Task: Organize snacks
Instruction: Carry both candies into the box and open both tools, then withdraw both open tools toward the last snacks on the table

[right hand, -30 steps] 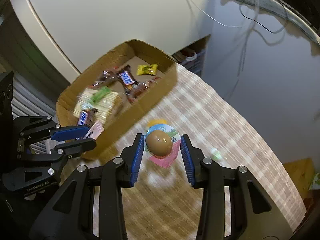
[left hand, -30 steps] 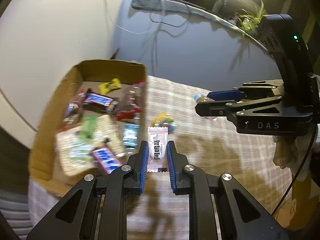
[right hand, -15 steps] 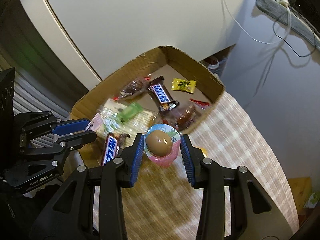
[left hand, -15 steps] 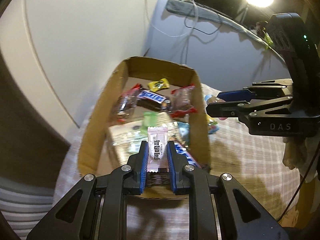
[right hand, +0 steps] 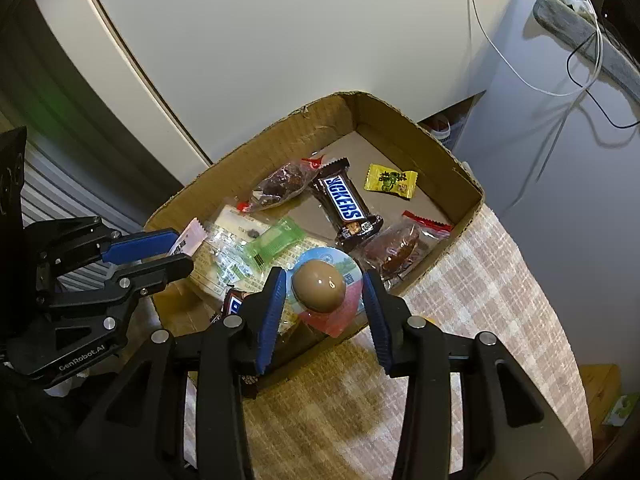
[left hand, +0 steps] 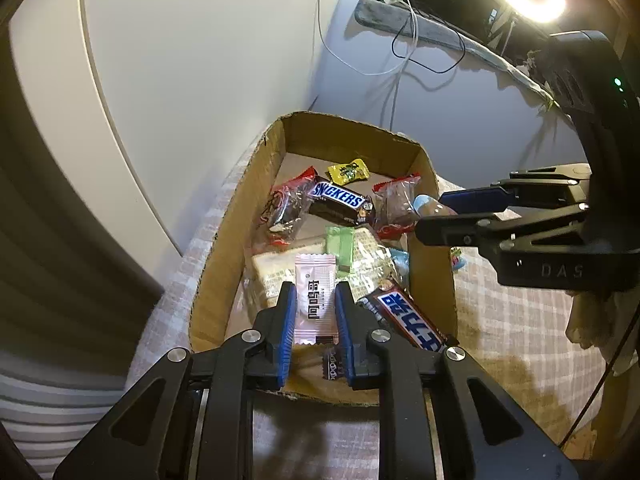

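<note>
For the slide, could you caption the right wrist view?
Right gripper holds packaged egg over snack-filled cardboard box.

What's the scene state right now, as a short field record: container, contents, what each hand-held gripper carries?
container: cardboard box, open top, on checked tablecloth
contents: Snickers bar, yellow candy, green packet, other wrapped snacks
left hand-held gripper: holds pink sachet over the box's near end
right hand-held gripper: jaws opening, packaged egg between them, at the box's edge
outside box: one small snack on cloth
</note>
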Action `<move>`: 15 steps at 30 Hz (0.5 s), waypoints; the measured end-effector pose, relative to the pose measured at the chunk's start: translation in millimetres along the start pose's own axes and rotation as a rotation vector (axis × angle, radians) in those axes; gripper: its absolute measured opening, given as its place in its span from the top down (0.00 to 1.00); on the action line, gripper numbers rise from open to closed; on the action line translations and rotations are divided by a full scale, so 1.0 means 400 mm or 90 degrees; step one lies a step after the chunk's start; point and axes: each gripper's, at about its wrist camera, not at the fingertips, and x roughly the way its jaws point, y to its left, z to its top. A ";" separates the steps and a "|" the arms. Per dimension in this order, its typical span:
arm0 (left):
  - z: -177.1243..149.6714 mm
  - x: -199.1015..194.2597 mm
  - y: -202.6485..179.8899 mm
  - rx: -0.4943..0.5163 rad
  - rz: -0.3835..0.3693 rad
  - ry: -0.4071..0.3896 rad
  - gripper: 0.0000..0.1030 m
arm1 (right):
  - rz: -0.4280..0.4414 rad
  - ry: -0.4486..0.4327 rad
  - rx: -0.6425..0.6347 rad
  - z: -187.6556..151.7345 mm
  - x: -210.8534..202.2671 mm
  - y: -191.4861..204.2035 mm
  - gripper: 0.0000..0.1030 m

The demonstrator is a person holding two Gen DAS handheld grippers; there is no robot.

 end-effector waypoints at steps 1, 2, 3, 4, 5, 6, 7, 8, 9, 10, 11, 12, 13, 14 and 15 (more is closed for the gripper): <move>0.001 0.001 0.001 -0.001 0.000 0.000 0.82 | -0.003 0.000 -0.001 0.001 0.000 0.000 0.59; 0.002 0.002 0.001 -0.001 0.002 0.000 0.78 | -0.004 -0.001 -0.001 0.002 -0.001 0.001 0.57; 0.003 0.003 0.002 -0.001 0.003 0.000 0.74 | -0.006 -0.001 -0.001 0.003 -0.001 0.001 0.54; 0.005 0.004 0.003 -0.003 0.005 0.000 0.64 | -0.007 -0.004 -0.002 0.004 -0.004 0.001 0.45; 0.005 0.004 0.004 -0.007 0.005 0.000 0.59 | -0.008 -0.008 -0.003 0.005 -0.007 0.001 0.38; 0.006 0.004 0.005 -0.010 0.006 -0.001 0.59 | -0.011 -0.013 -0.005 0.005 -0.010 0.001 0.36; 0.007 0.004 0.006 -0.011 0.006 -0.002 0.59 | -0.014 -0.014 -0.004 0.005 -0.012 -0.001 0.35; 0.008 0.005 0.007 -0.012 0.006 -0.002 0.59 | -0.015 -0.014 -0.002 0.005 -0.012 -0.003 0.34; 0.008 0.005 0.007 -0.012 0.007 -0.002 0.59 | -0.016 -0.013 0.000 0.005 -0.013 -0.006 0.33; 0.009 0.005 0.007 -0.012 0.006 -0.002 0.59 | -0.017 -0.014 0.001 0.004 -0.013 -0.008 0.33; 0.009 0.006 0.006 -0.011 0.006 -0.002 0.59 | -0.019 -0.014 0.003 0.003 -0.015 -0.012 0.33; 0.009 0.007 0.005 -0.011 0.006 -0.002 0.59 | -0.020 -0.015 0.005 0.001 -0.017 -0.016 0.33; 0.010 0.007 0.004 -0.010 0.005 -0.002 0.59 | -0.021 -0.015 0.007 0.000 -0.018 -0.020 0.33; 0.011 0.008 0.003 -0.009 0.004 -0.002 0.59 | -0.022 -0.015 0.009 -0.002 -0.020 -0.023 0.33; 0.012 0.007 0.001 -0.008 0.005 -0.003 0.59 | -0.023 -0.015 0.011 -0.003 -0.022 -0.027 0.32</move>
